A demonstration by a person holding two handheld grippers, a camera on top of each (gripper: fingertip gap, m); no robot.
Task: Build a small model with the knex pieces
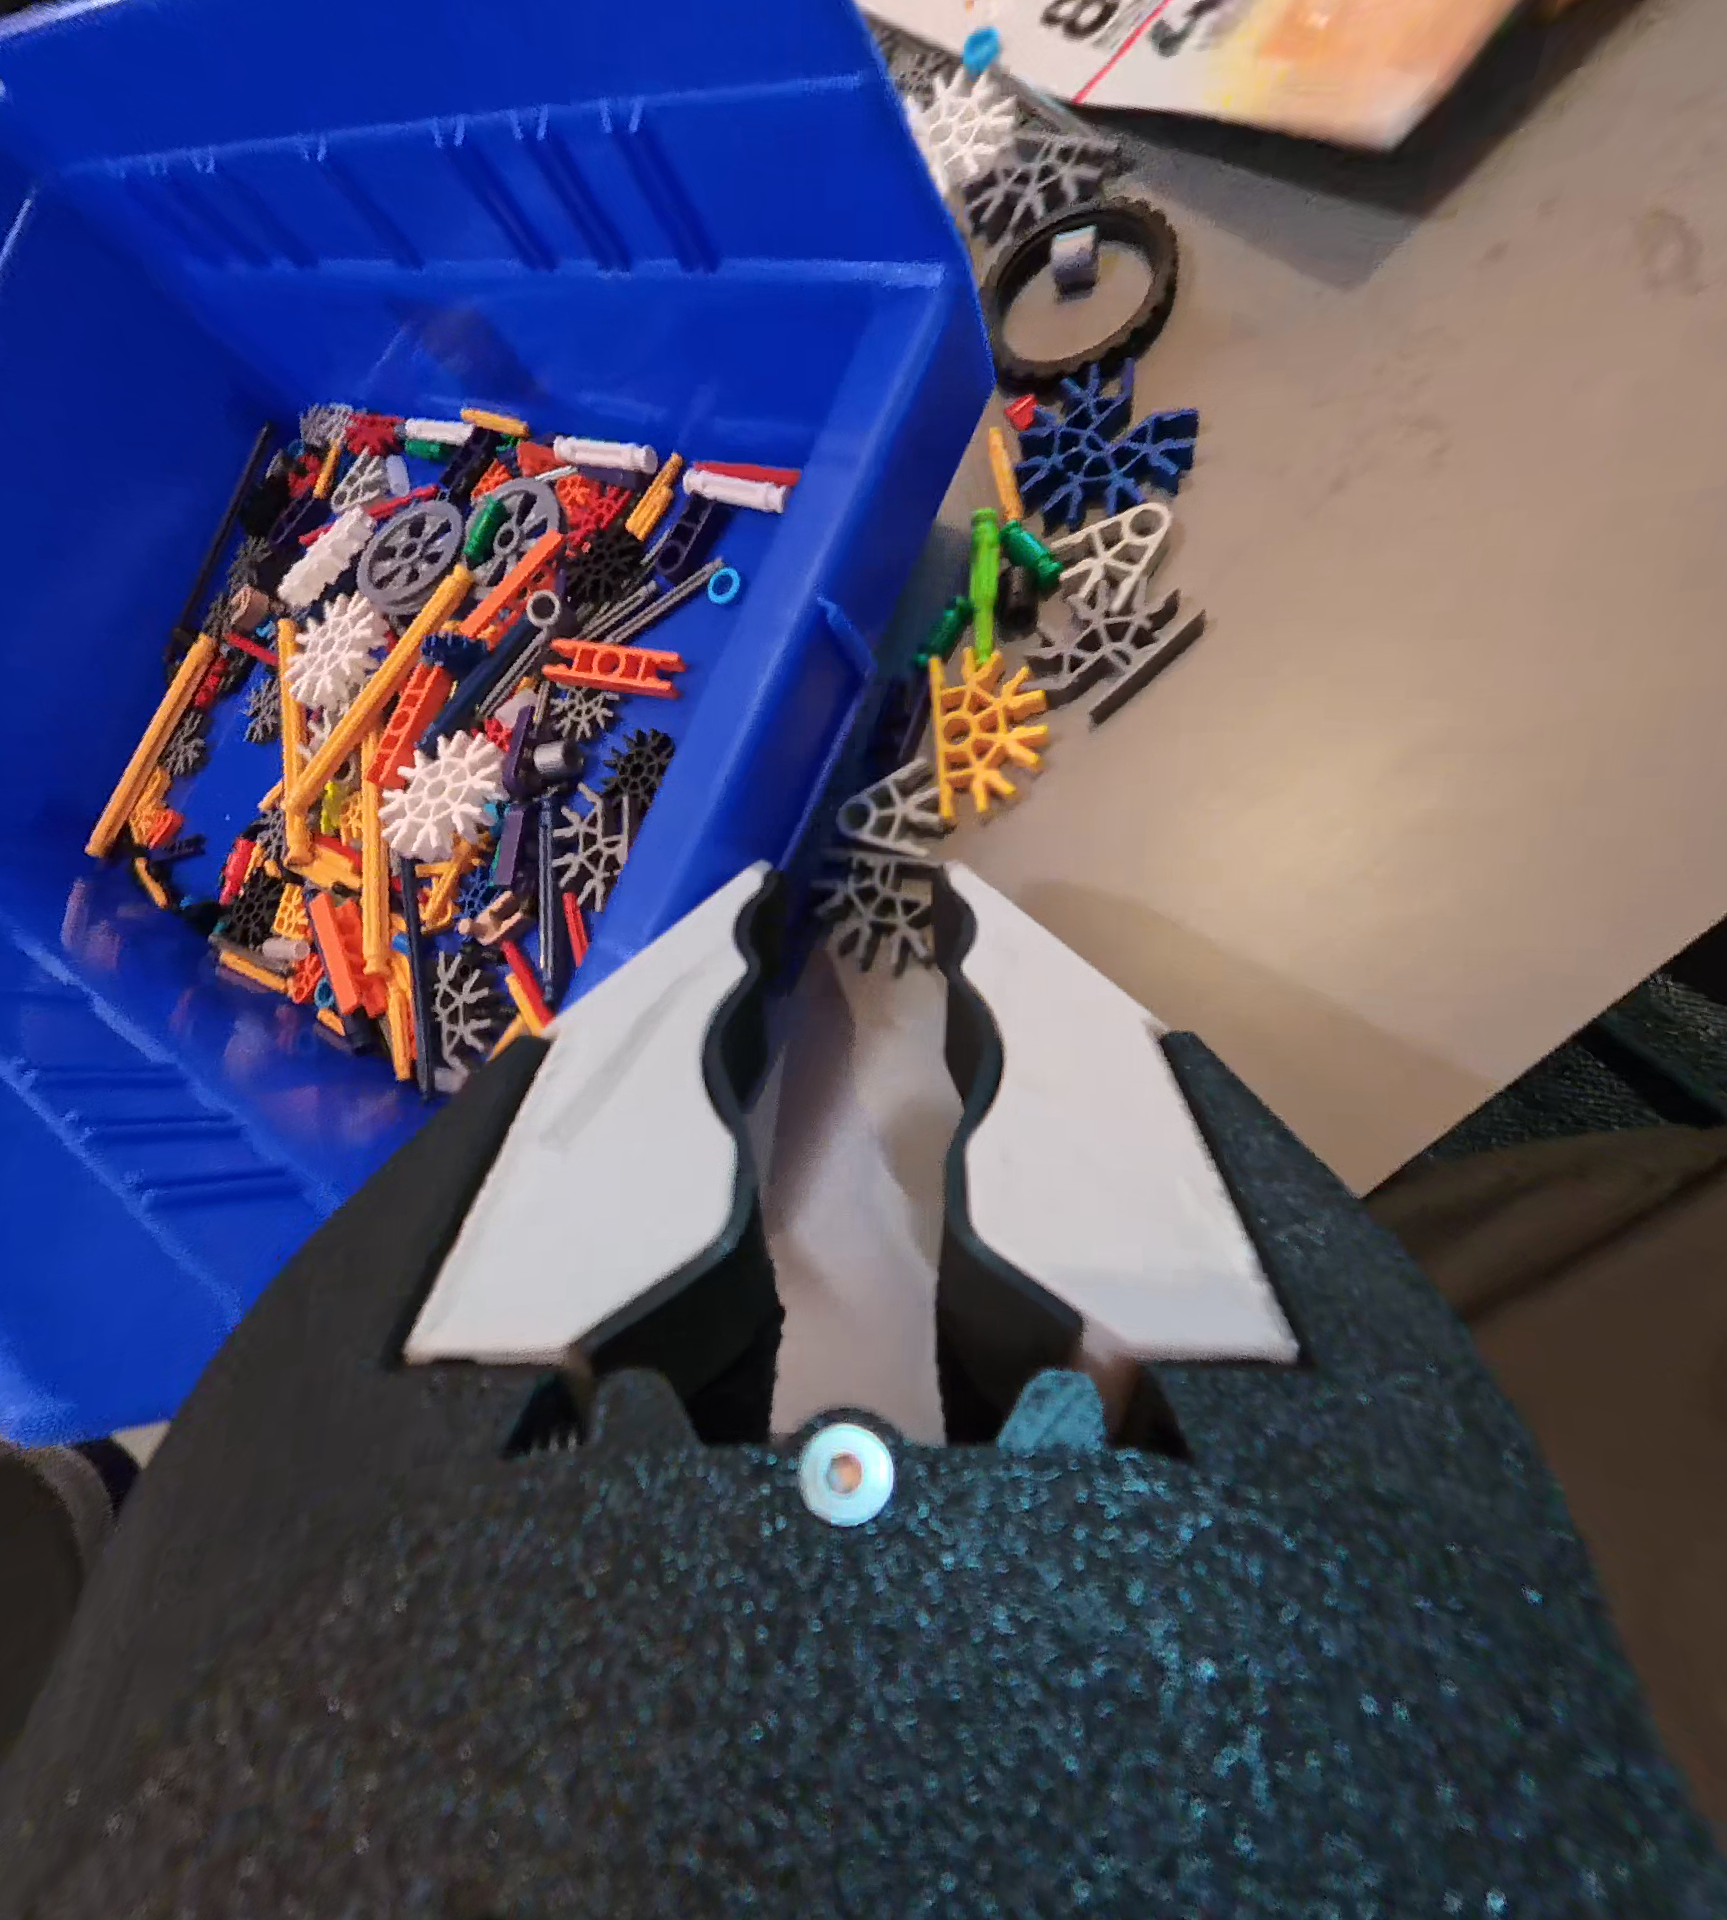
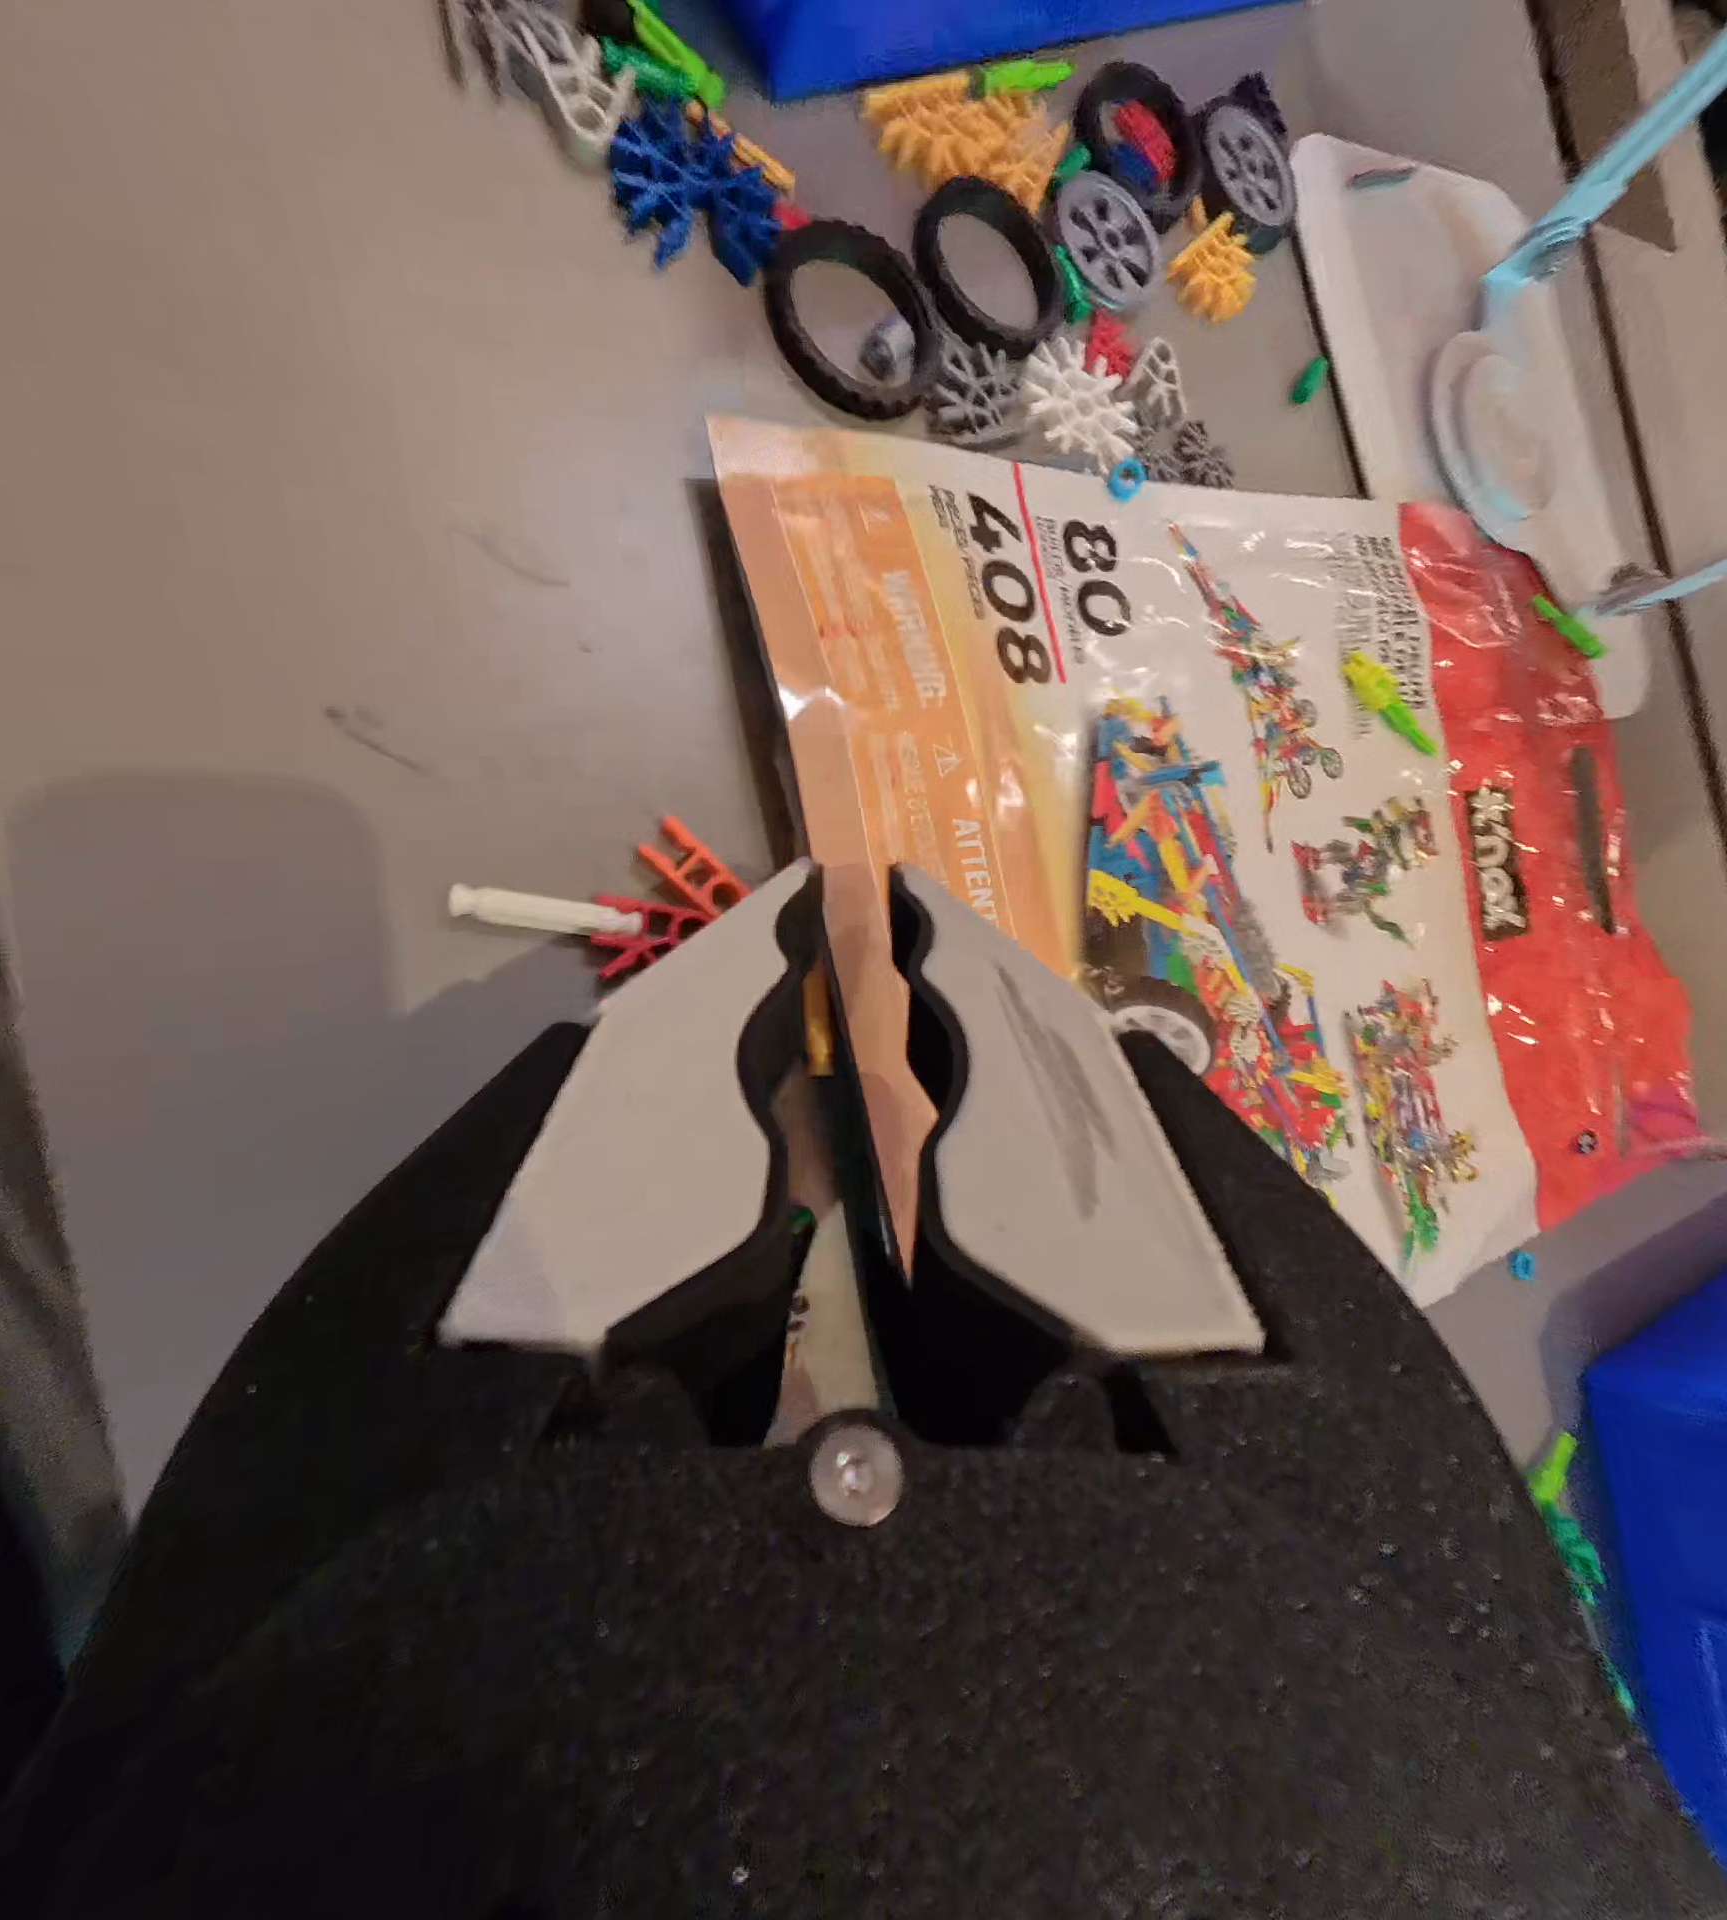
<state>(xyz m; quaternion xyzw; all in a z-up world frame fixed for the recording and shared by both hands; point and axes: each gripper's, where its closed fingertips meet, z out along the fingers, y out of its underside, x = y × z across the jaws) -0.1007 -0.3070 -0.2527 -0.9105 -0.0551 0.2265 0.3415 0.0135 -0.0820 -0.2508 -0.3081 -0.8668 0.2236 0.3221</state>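
Observation:
My left gripper (image 1: 854, 888) is open and empty. It hovers low beside the near corner of a blue bin (image 1: 630, 343) that holds several rods, connectors and wheels. A grey-black connector (image 1: 874, 920) lies on the table just past its fingertips. My right gripper (image 2: 854, 873) has its jaws a narrow gap apart with nothing clearly clamped. It hangs over the left edge of a printed plastic bag (image 2: 1202, 675). A red connector (image 2: 656, 925) with a white rod (image 2: 537, 907) and an orange piece (image 2: 693, 857) lie just left of its tips. Yellow, green and white bits show blurred in the gap.
Loose pieces lie beside the bin: a yellow connector (image 1: 984, 732), blue connectors (image 1: 1098, 447), green rods (image 1: 984, 571) and a black tyre (image 1: 996, 301). Tyres (image 2: 781, 281), grey hubs (image 2: 1108, 234) and a white lid (image 2: 1461, 312) lie beyond the bag. The table edge (image 1: 1565, 1060) is close. One gripper's finger ends stand about 25 cm off the other's. Left tips and right tips are each some 35 cm from the white lid (image 2: 1461, 312).

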